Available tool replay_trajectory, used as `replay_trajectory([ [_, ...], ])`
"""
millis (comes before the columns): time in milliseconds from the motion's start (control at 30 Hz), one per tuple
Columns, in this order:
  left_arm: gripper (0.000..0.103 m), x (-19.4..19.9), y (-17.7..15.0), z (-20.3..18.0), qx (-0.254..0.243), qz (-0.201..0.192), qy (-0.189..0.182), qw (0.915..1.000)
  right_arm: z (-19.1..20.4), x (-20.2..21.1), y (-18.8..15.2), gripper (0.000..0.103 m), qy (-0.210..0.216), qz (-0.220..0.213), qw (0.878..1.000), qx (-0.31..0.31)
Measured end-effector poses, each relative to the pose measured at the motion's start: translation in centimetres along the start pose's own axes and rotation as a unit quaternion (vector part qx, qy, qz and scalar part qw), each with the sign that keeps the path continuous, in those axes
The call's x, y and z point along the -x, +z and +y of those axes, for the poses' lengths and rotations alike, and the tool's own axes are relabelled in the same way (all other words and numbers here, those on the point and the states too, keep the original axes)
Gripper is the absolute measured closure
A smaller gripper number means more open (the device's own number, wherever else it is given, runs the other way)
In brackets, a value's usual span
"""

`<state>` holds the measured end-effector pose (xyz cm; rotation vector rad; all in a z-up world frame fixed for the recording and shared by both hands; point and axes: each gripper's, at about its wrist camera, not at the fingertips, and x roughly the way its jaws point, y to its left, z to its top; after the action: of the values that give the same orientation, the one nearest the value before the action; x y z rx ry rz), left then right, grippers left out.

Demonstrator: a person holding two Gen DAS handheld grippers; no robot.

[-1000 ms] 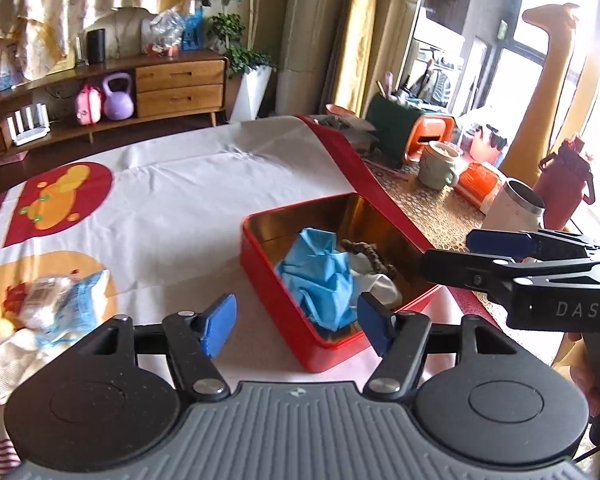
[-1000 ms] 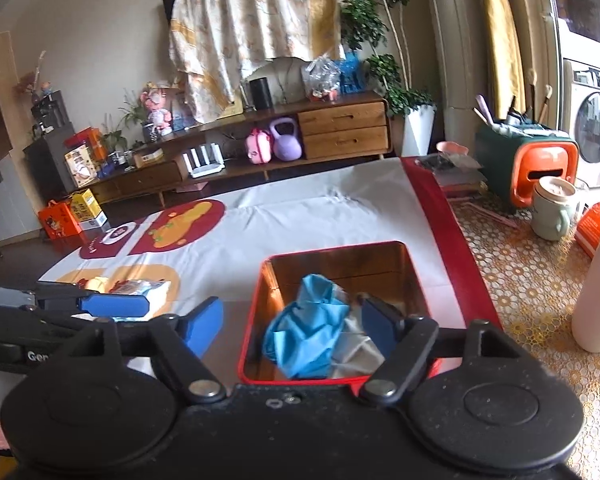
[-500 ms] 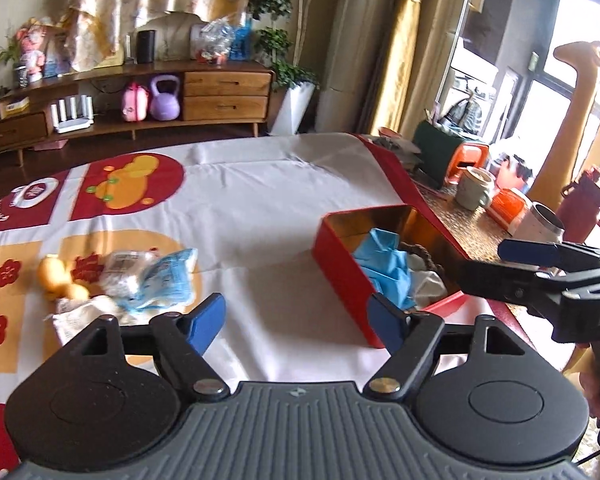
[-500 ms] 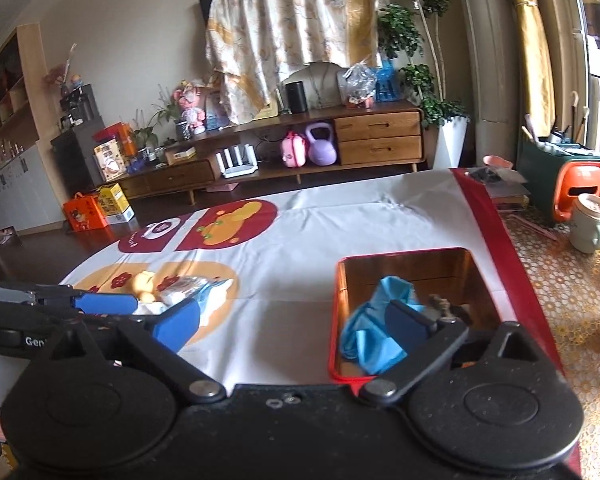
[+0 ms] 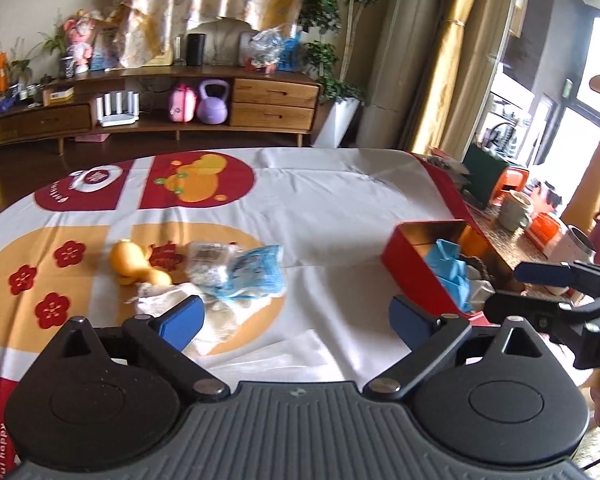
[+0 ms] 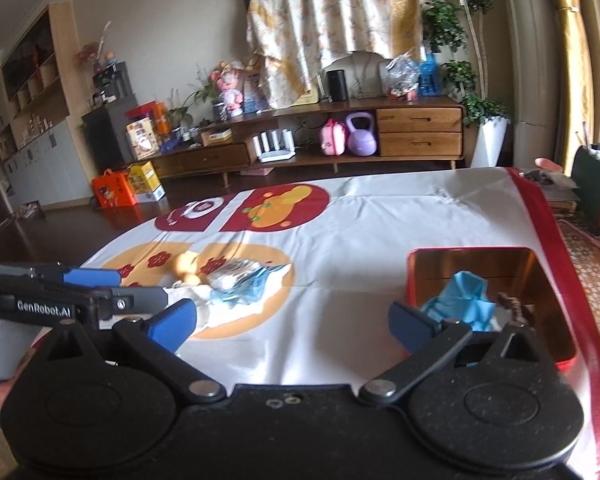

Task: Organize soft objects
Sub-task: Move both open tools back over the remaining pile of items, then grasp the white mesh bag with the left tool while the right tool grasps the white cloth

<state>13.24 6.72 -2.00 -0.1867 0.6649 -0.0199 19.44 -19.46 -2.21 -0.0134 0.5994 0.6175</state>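
Observation:
A red tin box (image 5: 414, 276) (image 6: 414, 272) sits at the right of the table, holding a crumpled blue cloth (image 5: 452, 268) (image 6: 464, 304), something white and a brown item. A pile of soft things lies at the left: a yellow plush toy (image 5: 130, 262) (image 6: 186, 266), a blue-and-white packet (image 5: 248, 274) (image 6: 242, 286) and a white cloth (image 5: 168, 300). My left gripper (image 5: 296, 318) is open and empty, above the table between pile and box. My right gripper (image 6: 292, 326) is open and empty, also above the cloth between them.
The table is covered by a white cloth (image 5: 340, 200) with red and orange prints. Mugs and containers (image 5: 516, 210) stand on a side surface to the right. A wooden sideboard (image 6: 340, 136) runs along the far wall.
Both grippers have swung left, away from the red box toward the pile of soft things. The box has slid to the right in both views. Both stay open and empty.

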Motion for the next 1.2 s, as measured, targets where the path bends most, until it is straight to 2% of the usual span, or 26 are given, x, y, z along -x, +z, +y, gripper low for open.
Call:
replay_trajectory([
  [400,0.003,-2.0,-1.8,5.8,0.049,0.024,0.057,0.9969,3.9,-3.6,-1.2,0.001,0.055,0.04,0.997,0.033],
  [600,0.003,-3.7,-3.4,7.8,0.067,0.043,0.057,0.9952,5.9,-6.0,-2.4,0.003,0.073,0.07,0.993,0.061],
  [800,0.003,-5.3,-4.2,9.2,0.082,0.048,0.081,0.9922,6.8,-8.5,-3.7,0.007,0.085,0.102,0.987,0.088],
  [1033,0.003,-7.3,-3.7,10.1,0.1,0.049,0.085,0.9901,7.5,-11.5,-4.9,0.015,0.092,0.129,0.981,0.116],
  [1200,0.003,-9.4,-2.8,10.2,0.1,0.058,0.089,0.9894,7.4,-12.8,-5.3,0.015,0.093,0.138,0.979,0.121],
])
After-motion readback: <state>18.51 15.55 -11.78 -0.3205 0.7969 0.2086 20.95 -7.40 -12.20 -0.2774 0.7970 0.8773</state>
